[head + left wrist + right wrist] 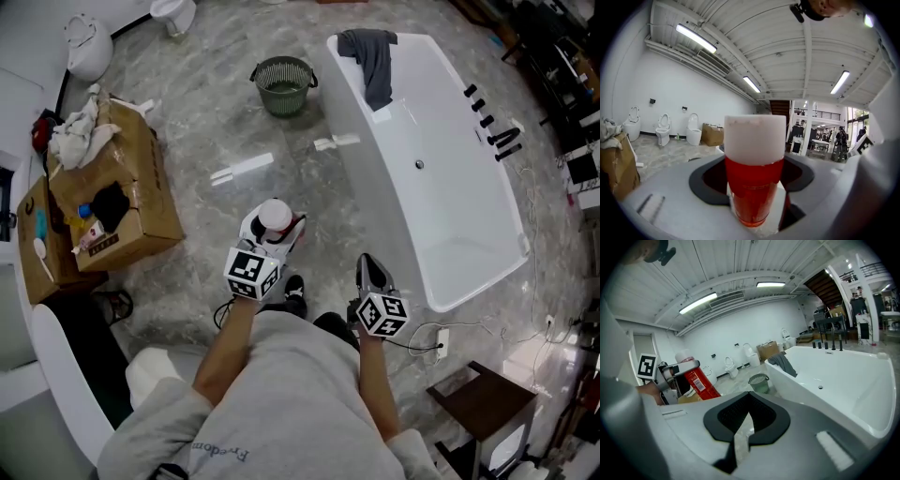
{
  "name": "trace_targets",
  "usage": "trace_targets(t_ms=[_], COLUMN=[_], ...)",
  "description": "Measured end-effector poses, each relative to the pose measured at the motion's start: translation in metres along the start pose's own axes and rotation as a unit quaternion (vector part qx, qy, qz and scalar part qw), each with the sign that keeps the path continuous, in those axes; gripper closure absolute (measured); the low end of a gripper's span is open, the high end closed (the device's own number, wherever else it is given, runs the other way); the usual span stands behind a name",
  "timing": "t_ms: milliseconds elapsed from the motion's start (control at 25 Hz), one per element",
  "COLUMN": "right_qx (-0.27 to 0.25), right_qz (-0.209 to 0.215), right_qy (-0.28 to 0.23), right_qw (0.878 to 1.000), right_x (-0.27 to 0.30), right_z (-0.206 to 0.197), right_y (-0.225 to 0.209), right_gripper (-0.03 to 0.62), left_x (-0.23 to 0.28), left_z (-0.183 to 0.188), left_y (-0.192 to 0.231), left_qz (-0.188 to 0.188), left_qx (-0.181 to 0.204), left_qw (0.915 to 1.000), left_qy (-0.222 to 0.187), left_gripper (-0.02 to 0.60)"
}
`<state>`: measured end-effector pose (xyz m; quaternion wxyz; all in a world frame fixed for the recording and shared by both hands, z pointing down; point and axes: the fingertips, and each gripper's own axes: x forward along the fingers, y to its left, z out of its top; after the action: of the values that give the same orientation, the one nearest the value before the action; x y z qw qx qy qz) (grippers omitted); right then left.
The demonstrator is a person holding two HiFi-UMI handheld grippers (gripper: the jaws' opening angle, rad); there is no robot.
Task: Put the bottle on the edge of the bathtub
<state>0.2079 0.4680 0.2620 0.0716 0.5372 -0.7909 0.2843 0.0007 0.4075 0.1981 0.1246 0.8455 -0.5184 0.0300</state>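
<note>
A red bottle with a white cap (pixel 275 217) is held up in front of me, above the floor, with my left gripper (pixel 269 234) shut on it. In the left gripper view the bottle (pixel 753 183) stands upright between the jaws and fills the middle. My right gripper (pixel 372 273) hovers to its right, close to the near end of the white bathtub (pixel 450 216); its jaws are shut with nothing in them (pixel 742 430). From the right gripper view the bottle (pixel 698 379) shows at left and the bathtub (pixel 853 380) at right.
A grey towel (pixel 373 56) hangs over the tub's far rim. Black taps (pixel 494 127) line its right side. A green basket (pixel 283 84) stands on the marble floor beyond the tub. Cardboard boxes (pixel 127 192) with rags sit at left. A dark stool (pixel 487 412) is at lower right.
</note>
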Motion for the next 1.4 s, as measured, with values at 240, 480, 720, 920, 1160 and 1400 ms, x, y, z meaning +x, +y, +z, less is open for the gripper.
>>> trace_targets(t_ms=[240,480,720,920,1160,1400], right_qx=[-0.007,-0.005,-0.006,-0.085,-0.080,-0.049], right_qz=[-0.007,0.003,0.021,0.095,0.112,0.169], right_qy=[0.020,0.032,0.041,0.087,0.088,0.108], right_qw=[1.000,0.999,0.999,0.988,0.987,0.979], right_x=[0.026,0.061,0.112,0.173,0.237,0.275], right_z=[0.005,0.013,0.030,0.043,0.086,0.102], right_y=[-0.001,-0.004,-0.008,0.003,-0.004,0.001], right_gripper=[0.592,0.592,0.592,0.592,0.592,0.592], left_x=[0.011,0.017,0.033,0.061,0.111,0.167], left_z=[0.000,-0.001,-0.002,0.006,0.019,0.031], left_y=[0.033,0.068,0.109,0.141,0.179,0.194], left_qz=[0.014,0.042,0.077,0.084,0.089,0.052], left_qx=[-0.021,-0.040,-0.054,-0.039,-0.021,0.011], left_qw=[0.9997,0.9983,0.9956,0.9957,0.9955,0.9975], left_qy=[-0.003,-0.006,-0.004,0.003,0.023,0.045], left_gripper=[0.244,0.244,0.244,0.244,0.244,0.244])
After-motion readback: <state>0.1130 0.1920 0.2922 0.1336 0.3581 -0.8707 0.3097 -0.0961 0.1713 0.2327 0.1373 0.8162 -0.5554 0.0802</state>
